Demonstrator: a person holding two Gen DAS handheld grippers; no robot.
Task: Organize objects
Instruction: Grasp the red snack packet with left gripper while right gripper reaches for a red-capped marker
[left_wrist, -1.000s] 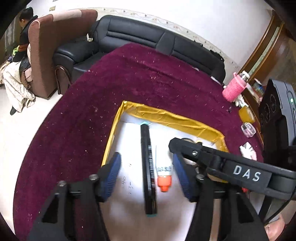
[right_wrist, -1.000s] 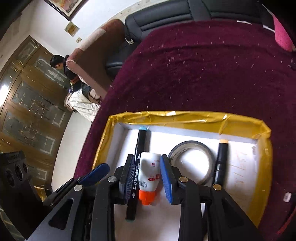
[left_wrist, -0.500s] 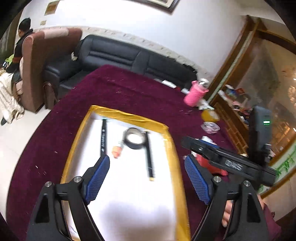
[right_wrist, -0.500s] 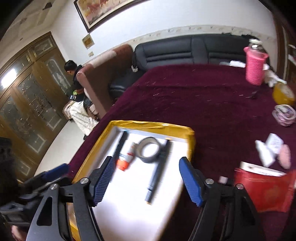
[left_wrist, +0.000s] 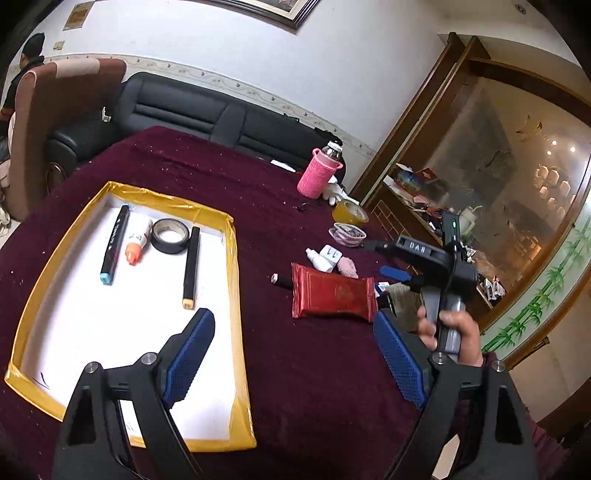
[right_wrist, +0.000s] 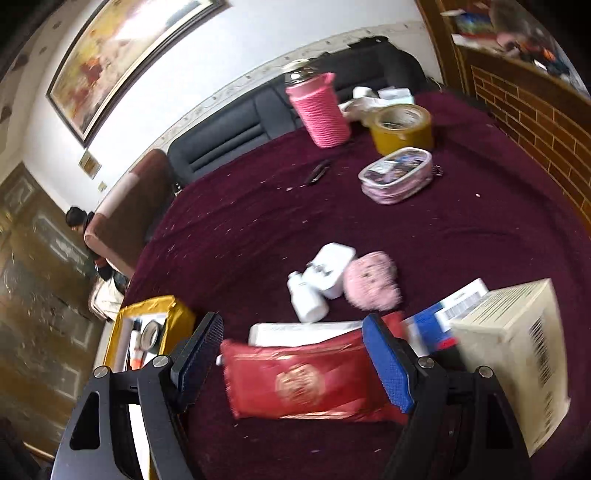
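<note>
Dark maroon velvety cloth (left_wrist: 303, 369) covers the whole table, speckled with pale lint, with a black leather sofa (left_wrist: 192, 114) along the far white wall. On the left sits a shallow white tray edged in shiny gold tape (left_wrist: 231, 266), and lined up at its far end are a long black marker with a blue cap (left_wrist: 114, 243), a small white tube with an orange cap (left_wrist: 137, 242), a roll of black tape (left_wrist: 170, 240) and a second black marker with a tan tip (left_wrist: 191, 266). The left gripper (left_wrist: 291, 358) has just been spreading its ribbed blue pads and hangs wide apart with nothing between them, near the tray's right edge. The right gripper (right_wrist: 291, 363), held in a hand (left_wrist: 452, 332), stands wide too and grips nothing; a glossy red foil packet (right_wrist: 306, 380) lies on the cloth in the gap, a bit blurry, pads clear of it. Just past the packet are a small white bottle (right_wrist: 306, 299), a white plug adapter (right_wrist: 330, 269) and a fuzzy pink puff (right_wrist: 371, 284). Further off stand a pink knit-sleeved bottle (right_wrist: 321, 110) and a fat roll of yellowish tape (right_wrist: 402, 129).
</note>
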